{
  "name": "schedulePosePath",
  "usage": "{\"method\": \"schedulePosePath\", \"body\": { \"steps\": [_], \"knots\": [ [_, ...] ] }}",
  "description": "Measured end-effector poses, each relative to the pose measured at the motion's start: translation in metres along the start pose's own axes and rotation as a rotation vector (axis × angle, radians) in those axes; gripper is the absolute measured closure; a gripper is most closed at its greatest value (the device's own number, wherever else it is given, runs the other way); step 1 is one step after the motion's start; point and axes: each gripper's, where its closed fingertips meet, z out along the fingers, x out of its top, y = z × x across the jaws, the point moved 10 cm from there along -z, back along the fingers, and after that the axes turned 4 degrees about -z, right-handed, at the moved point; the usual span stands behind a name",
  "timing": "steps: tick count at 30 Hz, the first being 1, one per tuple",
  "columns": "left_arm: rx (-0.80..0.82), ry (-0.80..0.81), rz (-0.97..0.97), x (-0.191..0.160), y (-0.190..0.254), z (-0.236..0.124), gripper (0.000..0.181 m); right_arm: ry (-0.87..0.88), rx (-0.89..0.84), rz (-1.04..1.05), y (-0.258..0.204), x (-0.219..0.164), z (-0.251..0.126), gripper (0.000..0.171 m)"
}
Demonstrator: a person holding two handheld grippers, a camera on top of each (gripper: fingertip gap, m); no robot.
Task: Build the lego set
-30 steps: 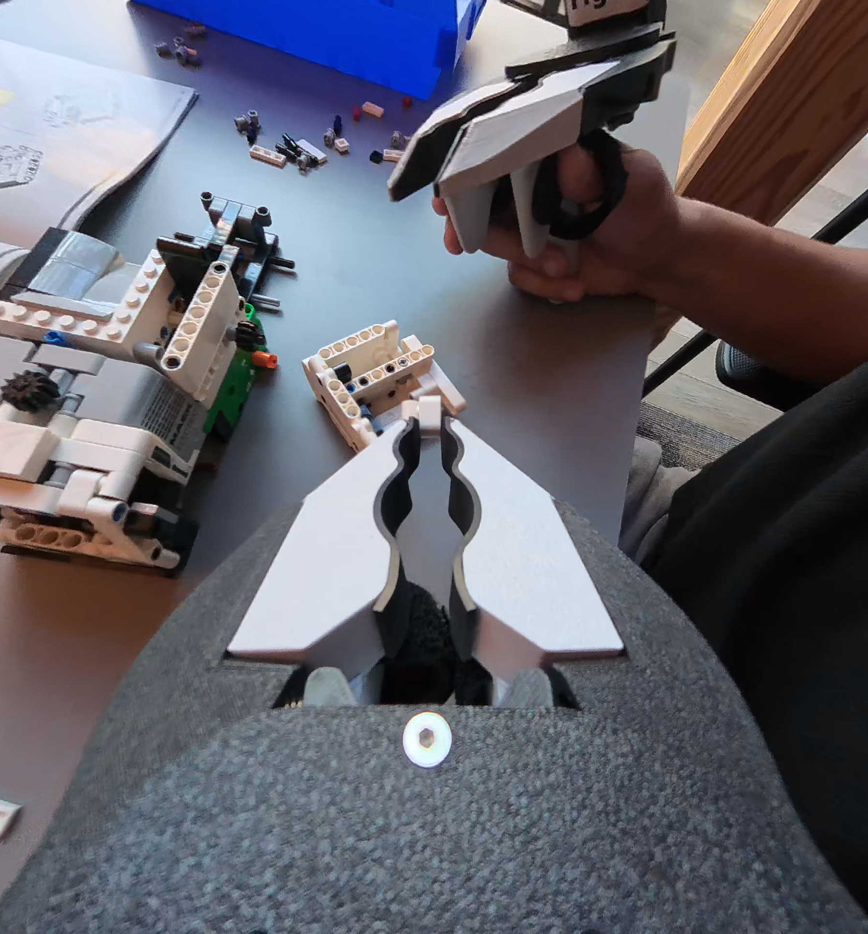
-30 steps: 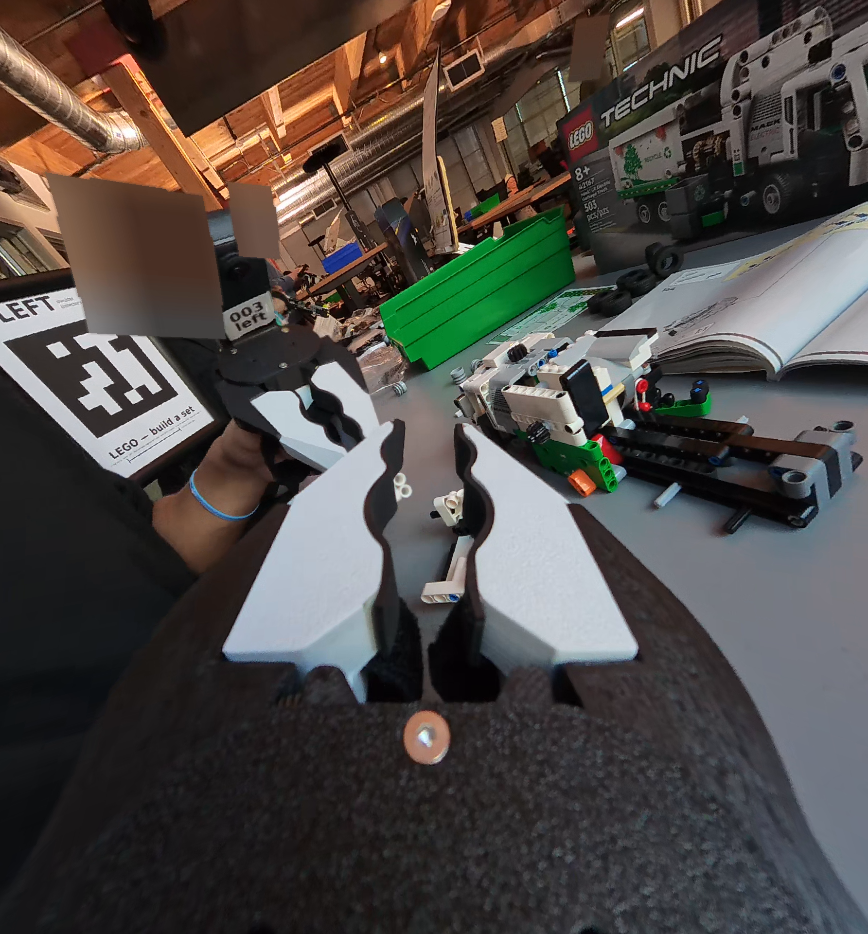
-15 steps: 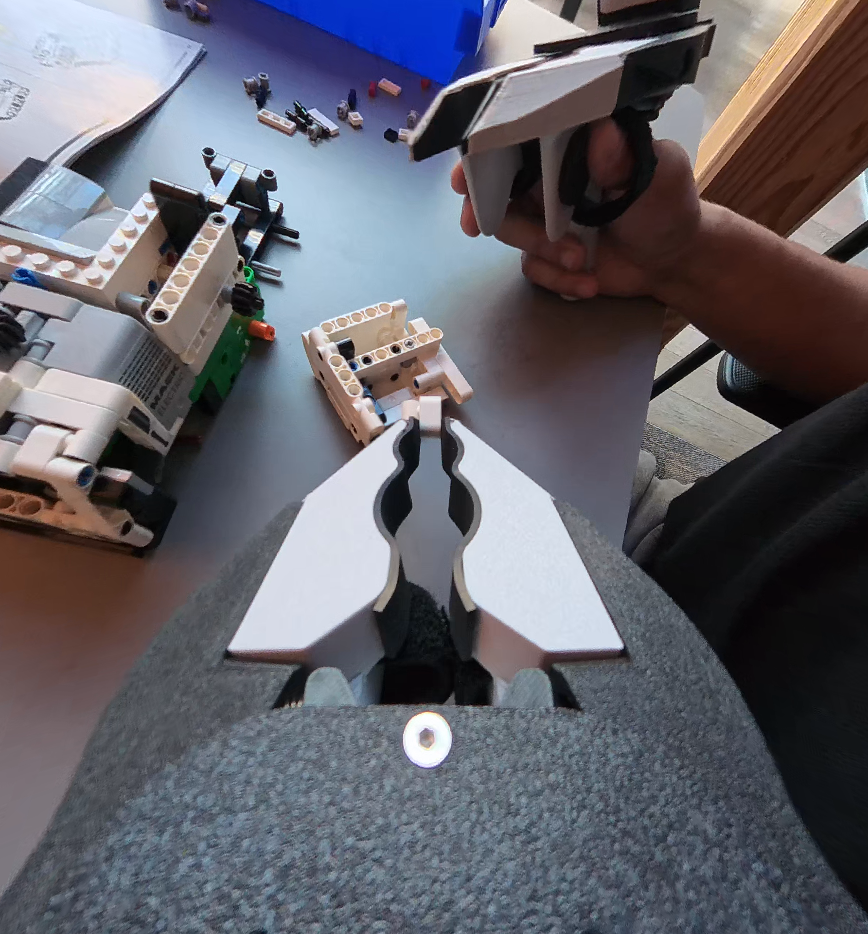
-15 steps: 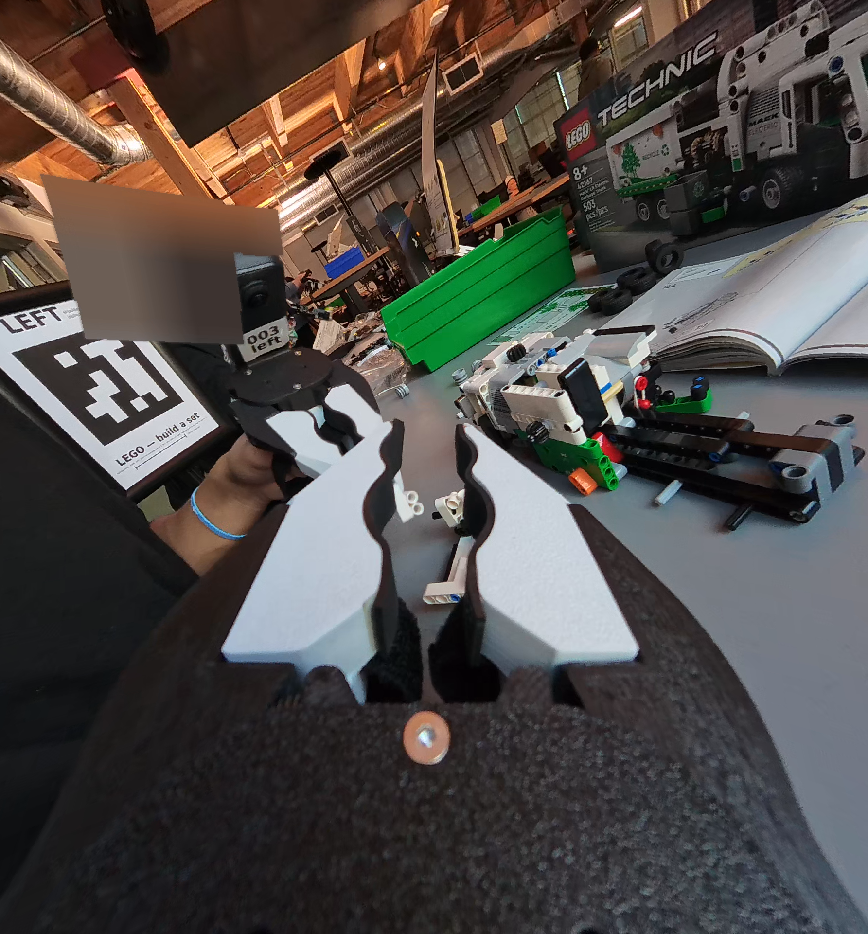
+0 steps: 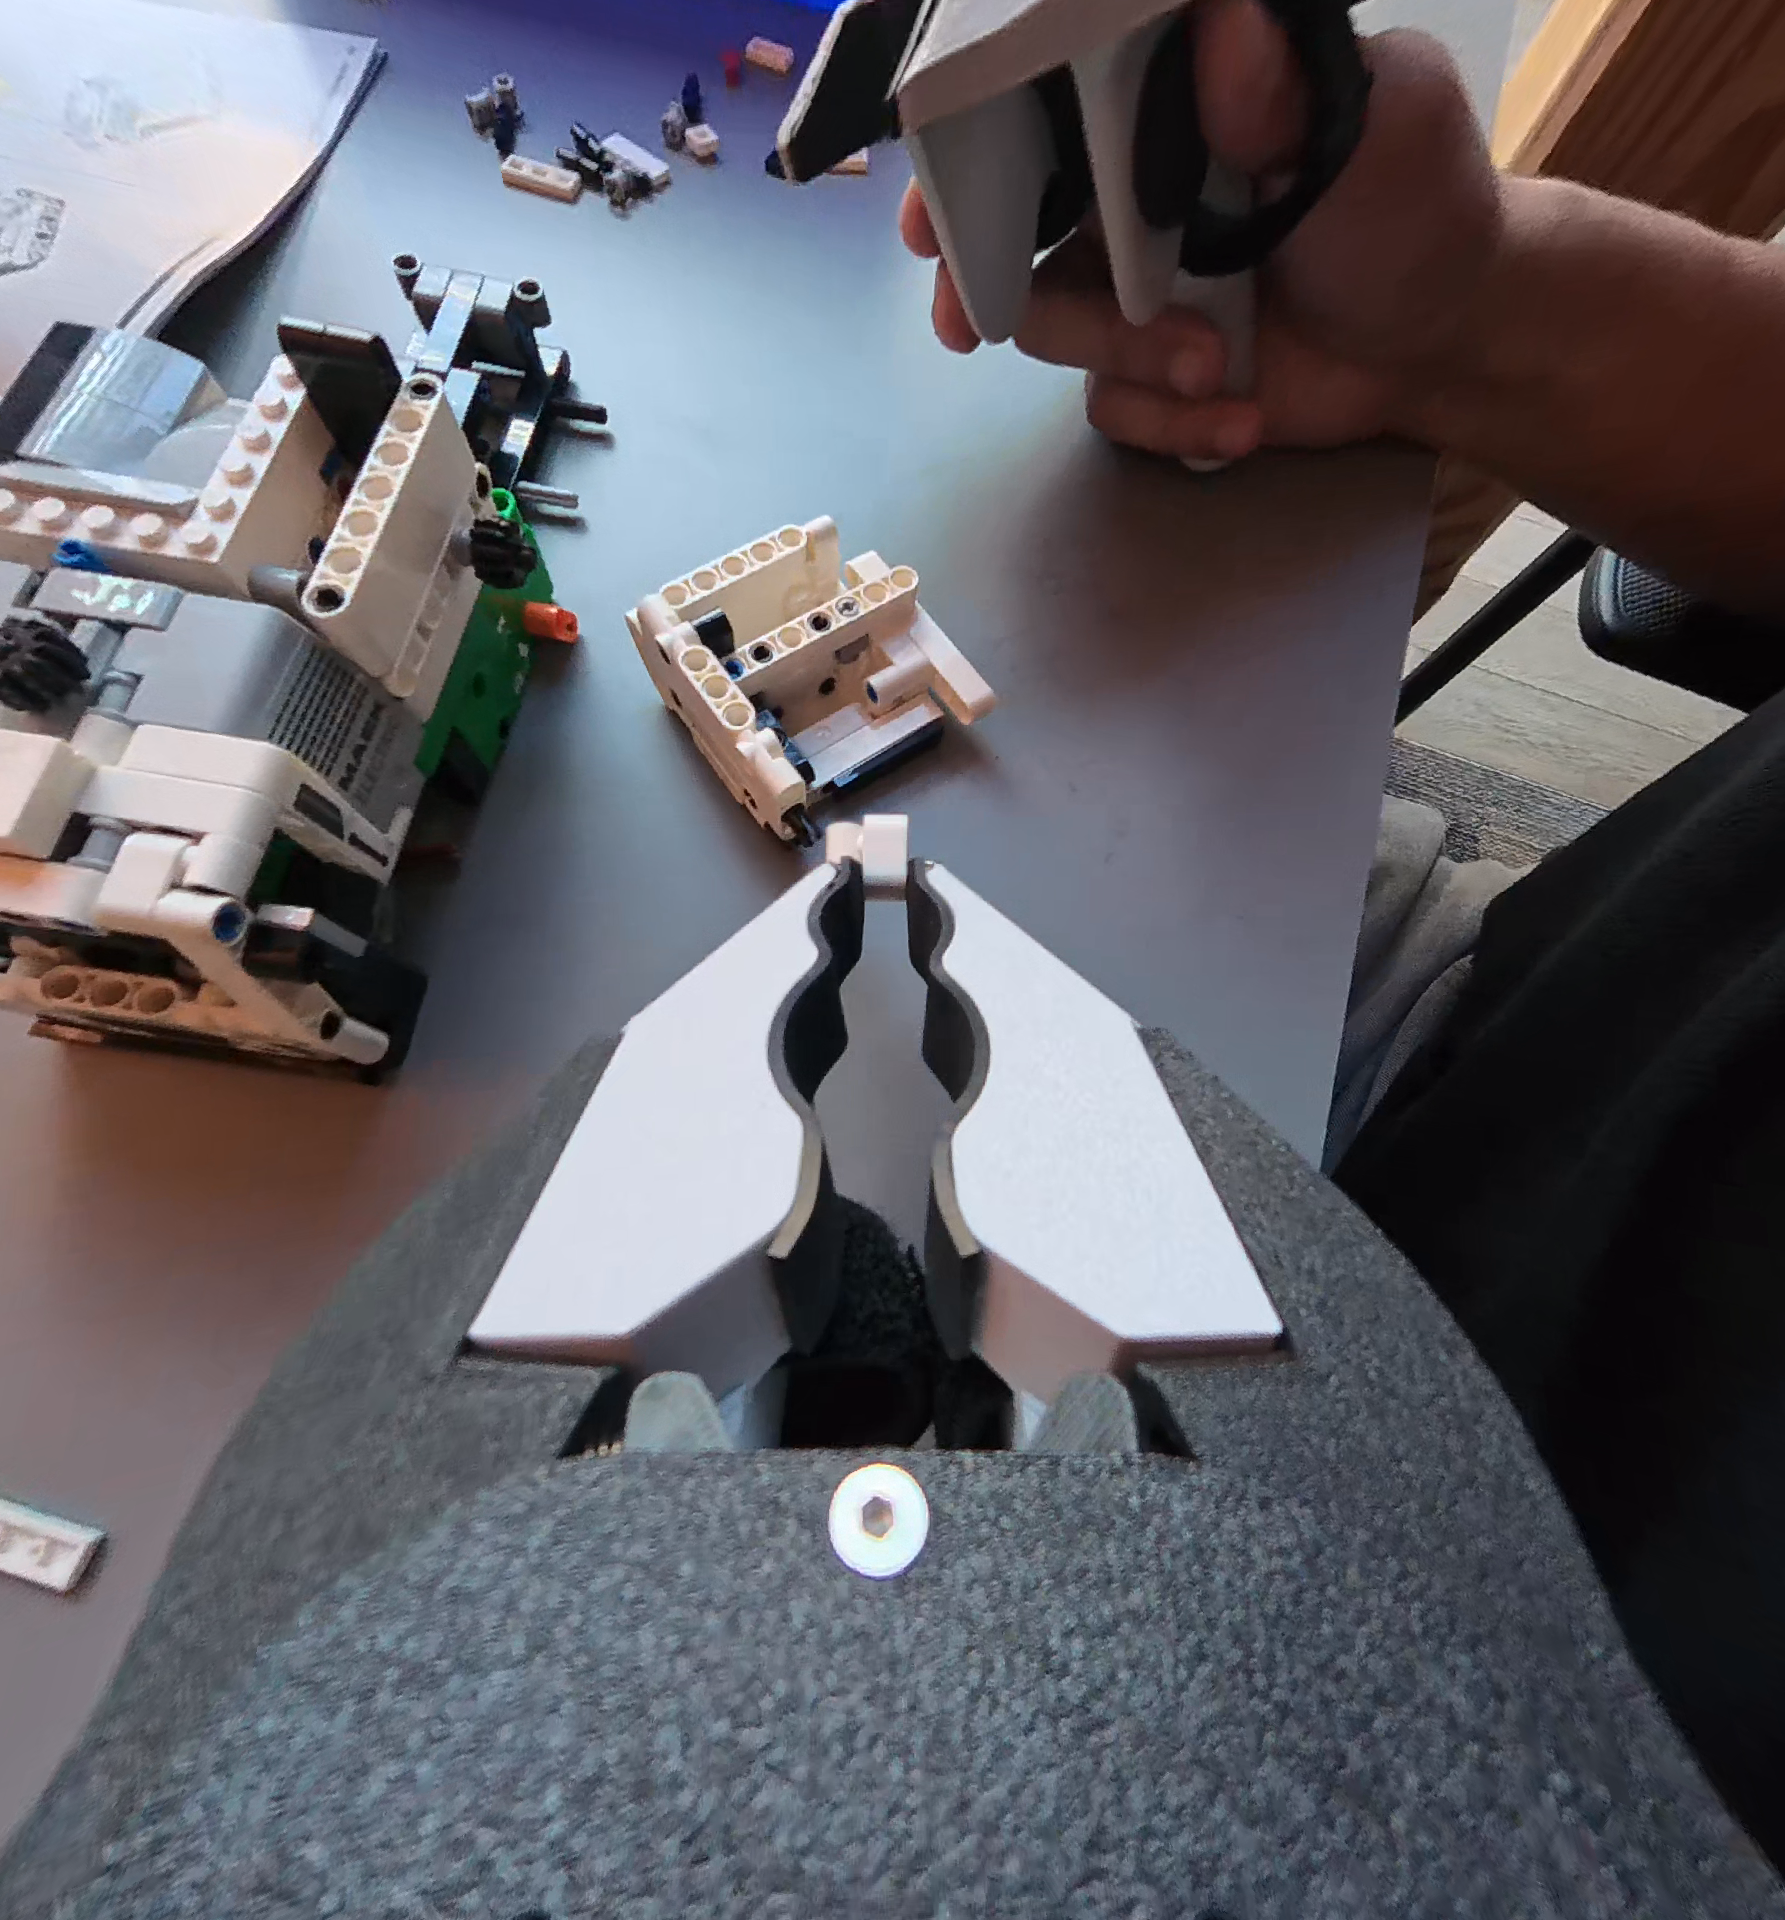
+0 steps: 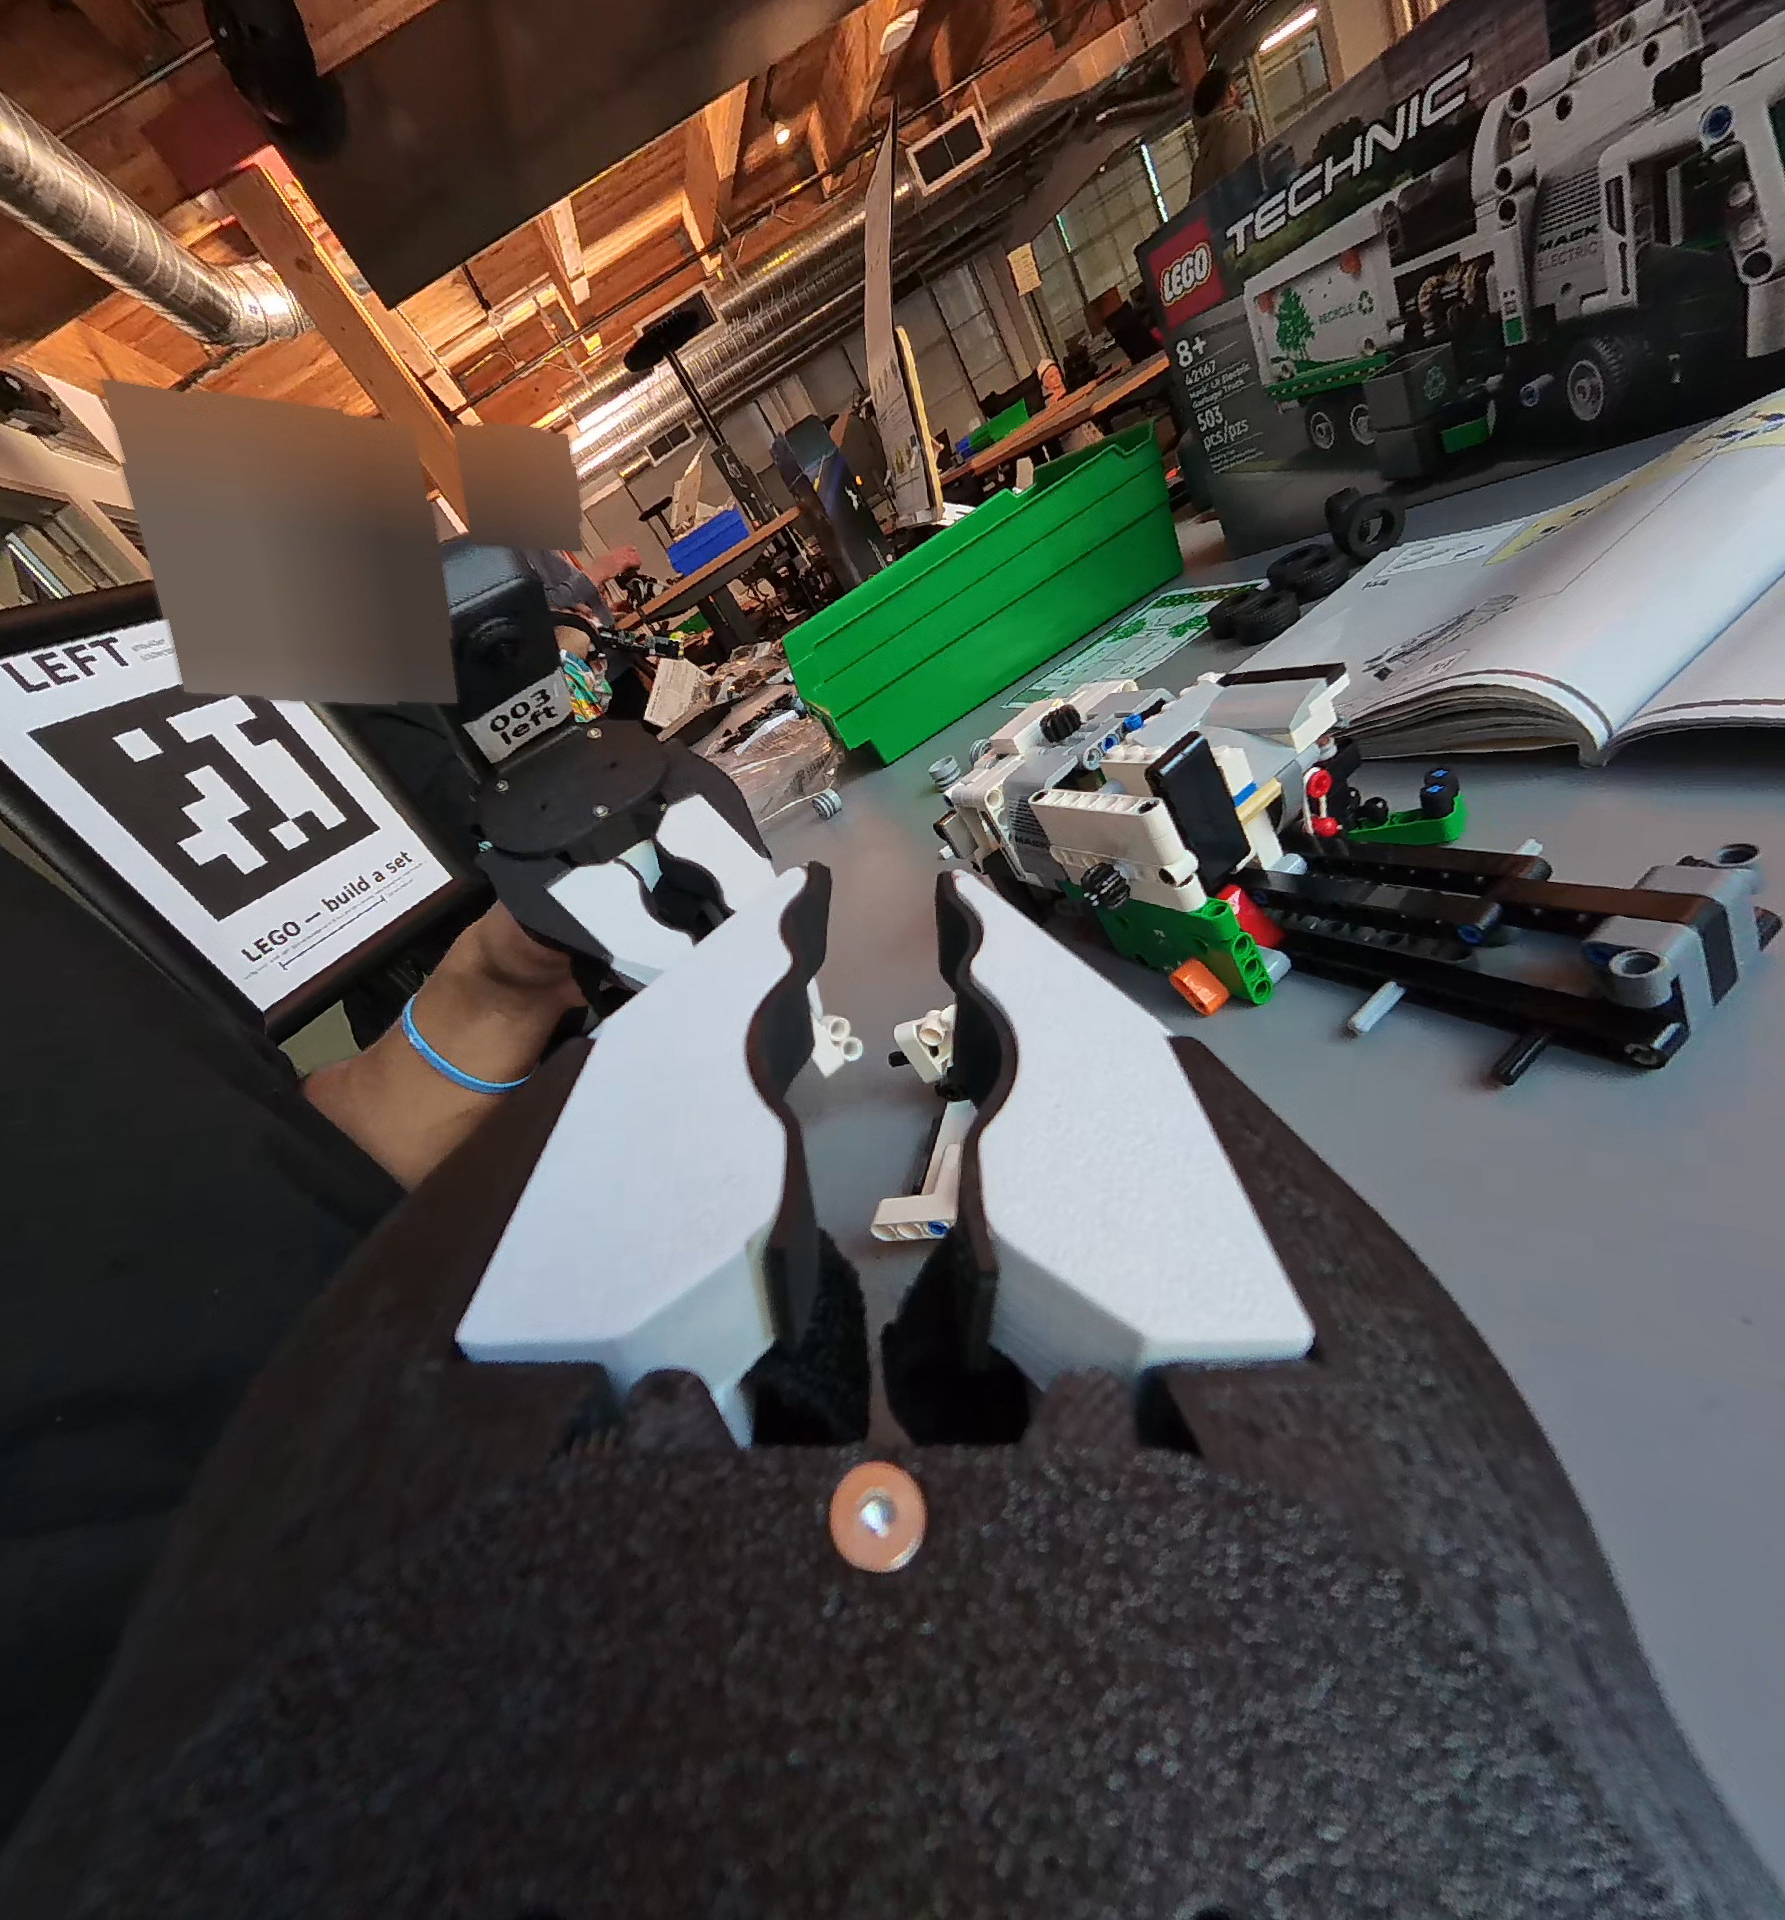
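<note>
On the dark tabletop [image 5: 1127,644], at nine o'clock in the left wrist view, lies the half-built white and green truck [image 5: 192,665]. At centre sits a small white frame of beams [image 5: 805,665], apart from the truck. Just below it, the left gripper [image 5: 872,868] has its jaws clenched on a small white piece [image 5: 872,847], held near the frame but not touching it. At one o'clock a hand [image 5: 1314,281] holds the right gripper [image 6: 872,904], its jaws released and empty above the tabletop.
</note>
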Motion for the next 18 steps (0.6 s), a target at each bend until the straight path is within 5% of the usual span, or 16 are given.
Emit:
{"method": "schedulePosePath", "body": {
  "steps": [1,11,18],
  "knots": [
    [-0.015,0.006,0.016,0.000,0.001,0.000,0.173,0.001,0.001,0.000,0.000,0.000,0.000,0.151],
    [-0.165,0.055,0.242,-0.001,-0.008,-0.009,0.174,-0.063,0.073,0.003,-0.006,-0.004,0.006,0.152],
    [-0.415,0.116,0.357,0.009,0.003,-0.032,0.174,-0.268,0.375,0.052,-0.038,-0.020,0.027,0.150]
  ]
}}
